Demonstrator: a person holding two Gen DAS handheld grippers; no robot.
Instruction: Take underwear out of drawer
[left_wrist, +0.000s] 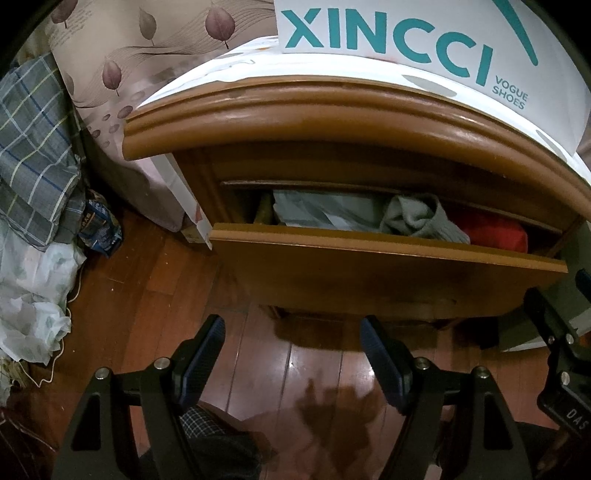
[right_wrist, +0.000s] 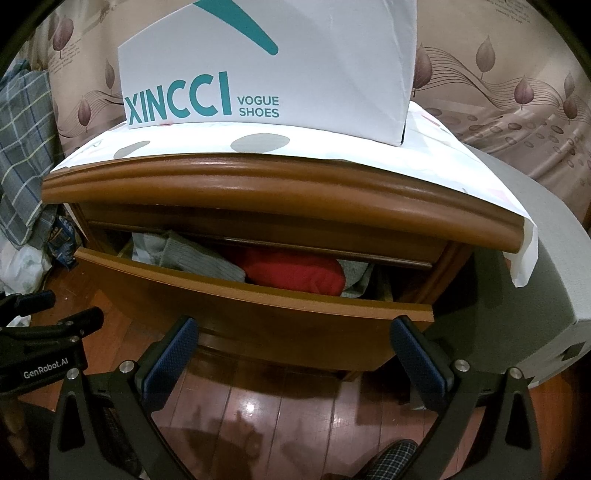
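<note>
A: Where is the underwear?
B: In the half-open drawer (right_wrist: 236, 295): grey (right_wrist: 199, 254) and red (right_wrist: 295, 275) pieces lie side by side

A: Fingers?
B: Left gripper (left_wrist: 291, 354) and right gripper (right_wrist: 295, 354), both released, empty, above the floor (right_wrist: 258, 413)

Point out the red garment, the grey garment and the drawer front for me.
Red garment (right_wrist: 295, 271), right wrist view: middle of its folded top.
Grey garment (left_wrist: 421, 218), left wrist view: its bunched middle.
Drawer front (left_wrist: 369, 280), left wrist view: bare wood of the panel.
</note>
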